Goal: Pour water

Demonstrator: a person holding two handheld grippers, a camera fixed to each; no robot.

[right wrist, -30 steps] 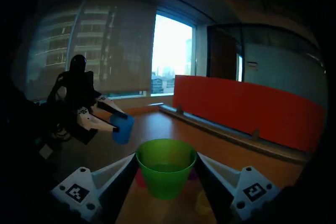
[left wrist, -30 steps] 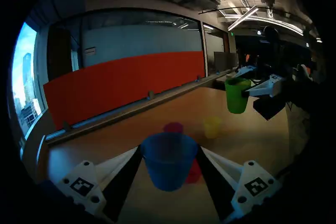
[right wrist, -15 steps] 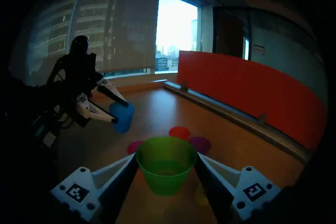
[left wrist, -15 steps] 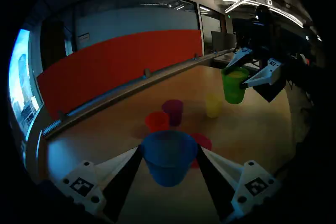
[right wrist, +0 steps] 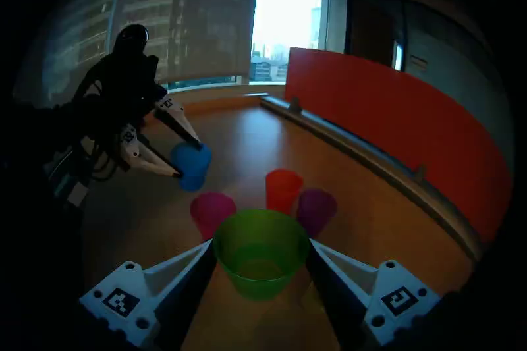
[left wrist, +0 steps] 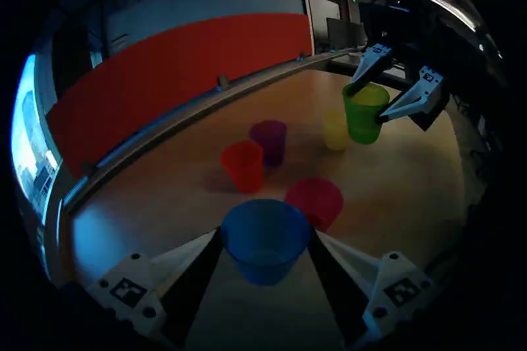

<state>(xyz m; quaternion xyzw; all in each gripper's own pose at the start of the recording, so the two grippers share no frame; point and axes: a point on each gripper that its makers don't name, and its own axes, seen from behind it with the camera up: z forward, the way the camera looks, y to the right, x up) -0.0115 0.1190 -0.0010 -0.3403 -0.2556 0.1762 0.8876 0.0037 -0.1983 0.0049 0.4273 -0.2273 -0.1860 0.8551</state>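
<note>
Cup count: I get 6 total, 1 per colour. 2 are held and 4 stand on the table [left wrist: 408, 173].

L side: left gripper [left wrist: 265, 236] is at bottom centre of the left gripper view, both fingers pressed on the sides of the blue cup [left wrist: 265, 249]. Cup upright, mouth up. The inside is dim, so I can't tell the fill. The same pair shows at mid left of the right gripper view: left gripper [right wrist: 189, 160] w/ blue cup [right wrist: 191, 168].

R side: right gripper [right wrist: 261, 252] is at bottom centre of the right gripper view, clamped on the green cup [right wrist: 261, 275], also upright. It looks like a little liquid sits low inside, but I'm not certain. In the left gripper view the pair is upper right: right gripper [left wrist: 366, 104] w/ green cup [left wrist: 364, 119].

Table cups, left gripper view, all 4 upright:
- red cup [left wrist: 244, 165] and purple cup [left wrist: 269, 142] side by side at centre
- pink cup [left wrist: 315, 201] just up-right of the blue cup
- yellow cup [left wrist: 335, 129] just left of the green cup

Right gripper view: 3 of these sit above the green rim, pink cup [right wrist: 212, 211], red cup [right wrist: 283, 188], purple cup [right wrist: 315, 209].

Bkgd: 1 red panel [left wrist: 178, 61] across the upper left, 1 bright window [right wrist: 290, 28] at top centre.
</note>
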